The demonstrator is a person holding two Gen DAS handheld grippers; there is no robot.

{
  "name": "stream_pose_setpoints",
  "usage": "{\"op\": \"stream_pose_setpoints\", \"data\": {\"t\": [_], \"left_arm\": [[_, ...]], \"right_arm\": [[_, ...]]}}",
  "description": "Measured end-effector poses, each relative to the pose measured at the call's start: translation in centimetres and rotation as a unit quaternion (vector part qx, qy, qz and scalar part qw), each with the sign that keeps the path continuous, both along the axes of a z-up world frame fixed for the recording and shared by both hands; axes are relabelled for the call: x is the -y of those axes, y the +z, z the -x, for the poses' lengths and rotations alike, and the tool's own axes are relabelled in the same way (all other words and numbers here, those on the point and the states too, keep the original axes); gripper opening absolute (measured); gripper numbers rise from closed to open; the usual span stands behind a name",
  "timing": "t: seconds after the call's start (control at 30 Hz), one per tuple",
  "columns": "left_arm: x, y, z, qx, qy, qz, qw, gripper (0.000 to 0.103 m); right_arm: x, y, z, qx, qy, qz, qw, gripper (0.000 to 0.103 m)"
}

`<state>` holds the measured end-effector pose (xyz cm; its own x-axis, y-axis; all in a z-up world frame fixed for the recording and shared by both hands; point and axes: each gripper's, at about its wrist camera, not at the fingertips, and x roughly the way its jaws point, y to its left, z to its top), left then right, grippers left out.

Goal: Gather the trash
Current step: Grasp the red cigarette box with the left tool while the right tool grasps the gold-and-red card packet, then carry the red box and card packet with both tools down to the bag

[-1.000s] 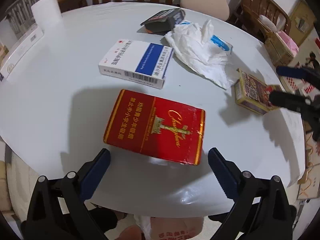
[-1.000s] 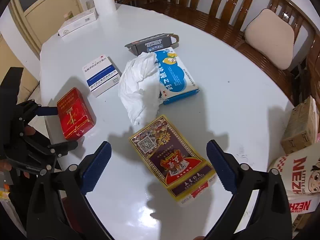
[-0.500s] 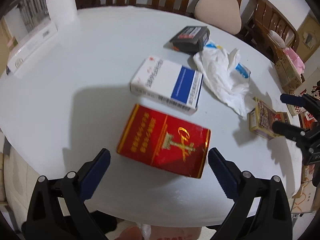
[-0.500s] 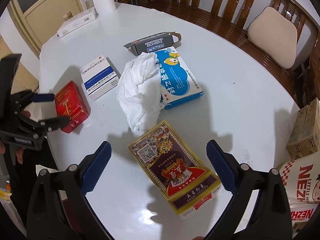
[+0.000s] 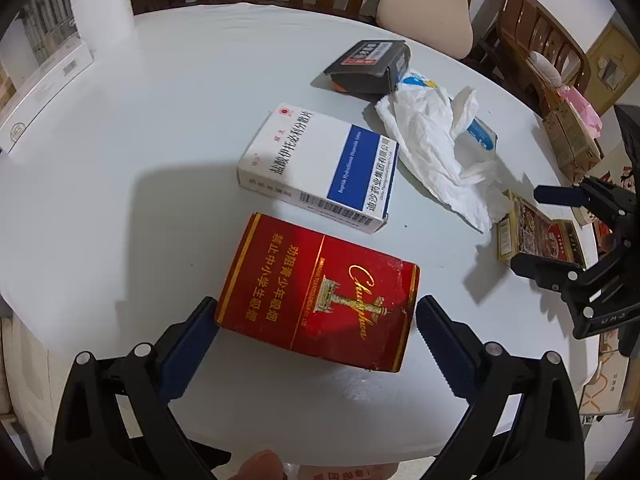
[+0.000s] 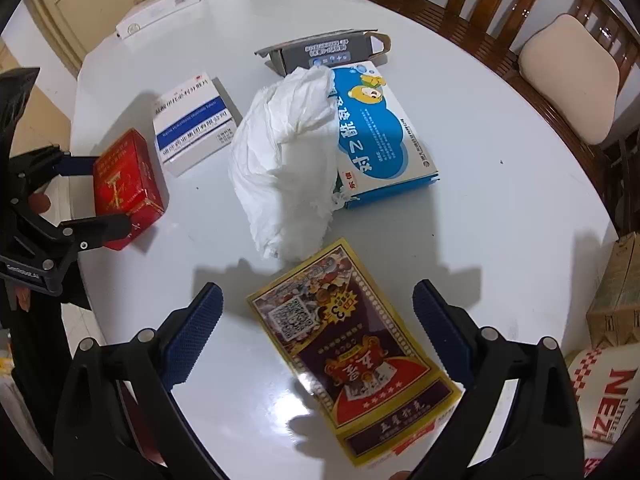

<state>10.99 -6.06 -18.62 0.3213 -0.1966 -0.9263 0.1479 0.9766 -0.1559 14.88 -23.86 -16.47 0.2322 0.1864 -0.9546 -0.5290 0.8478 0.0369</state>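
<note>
A red cigarette pack (image 5: 320,292) lies near the front edge of the round white table (image 5: 160,128). My left gripper (image 5: 316,312) is open, its blue pads on either side of the pack's near end, close to touching it; it shows in the right wrist view too (image 6: 94,196). A yellow and purple box (image 6: 352,348) lies between the open fingers of my right gripper (image 6: 316,312). Behind lie a crumpled white tissue (image 6: 288,160), a white and blue medicine box (image 5: 320,168), a blue cartoon box (image 6: 380,132) and an opened grey carton (image 6: 324,52).
A long white box (image 5: 44,88) and a paper roll (image 5: 102,20) stand at the table's far left. Wooden chairs with a beige cushion (image 5: 424,20) ring the far side. Cardboard cartons (image 6: 616,292) and a printed bag (image 6: 600,392) sit off the right edge.
My left gripper has moved forward so the red pack now sits between its pads. My right gripper has advanced over the yellow and purple box. Both stay open.
</note>
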Motion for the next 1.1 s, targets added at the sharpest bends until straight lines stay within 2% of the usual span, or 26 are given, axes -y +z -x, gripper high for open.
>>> {"op": "stream_pose_setpoints", "data": {"t": [0.23,0.4,0.47,0.53,0.57,0.83,1.1], "left_arm": [[0.8,-0.4,0.0,0.017,-0.008,-0.016,0.9997,0.095],[1.1,-0.5,0.2,0.031,-0.011,-0.025,0.9992,0.095],[1.0,-0.4,0.2,0.032,-0.011,-0.026,0.9991,0.093],[0.8,-0.3,0.4,0.030,-0.015,-0.020,0.9992,0.092],[0.8,-0.2,0.5,0.030,-0.017,-0.021,0.9992,0.092],[0.2,0.1,0.8,0.028,-0.016,-0.004,0.9995,0.090],[0.2,0.6,0.8,0.029,-0.017,0.007,0.9994,0.090]], "right_arm": [[-0.2,-1.6,-0.4,-0.015,0.011,0.017,1.000,0.094],[-0.4,-1.8,-0.1,-0.009,0.020,0.023,1.000,0.093],[-0.5,-1.7,0.0,-0.008,0.020,0.022,1.000,0.091],[-0.6,-1.4,0.3,-0.005,0.022,0.020,1.000,0.077],[-0.8,-1.2,0.5,-0.003,0.024,0.018,1.000,0.075],[-0.6,-0.9,0.8,-0.005,0.007,0.018,1.000,0.065],[-0.1,-0.6,0.7,0.000,-0.023,0.007,1.000,0.062]]}}
